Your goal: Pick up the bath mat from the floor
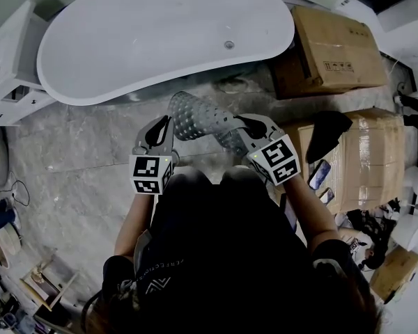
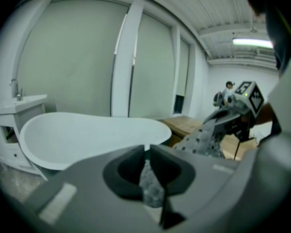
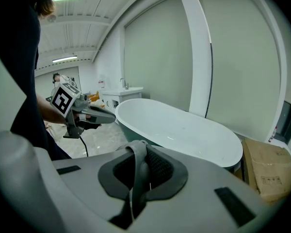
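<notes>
The grey perforated bath mat (image 1: 198, 117) hangs in the air off the floor, stretched between my two grippers in front of the bathtub. My left gripper (image 1: 167, 122) is shut on one edge; in the left gripper view a fold of the bath mat (image 2: 148, 178) is pinched between its jaws. My right gripper (image 1: 240, 124) is shut on the other edge, and a doubled-over strip of the mat (image 3: 137, 166) is clamped between its jaws. The left gripper view also shows the right gripper (image 2: 235, 111) with the mat (image 2: 203, 137) drooping from it. The left gripper (image 3: 85, 114) appears in the right gripper view.
A white freestanding bathtub (image 1: 160, 33) lies just ahead on the marble floor (image 1: 76, 158). A white vanity cabinet (image 1: 10, 68) stands at the left. Cardboard boxes (image 1: 331, 44) and a wrapped crate (image 1: 373, 158) crowd the right. Cables and clutter (image 1: 14, 256) sit at the lower left.
</notes>
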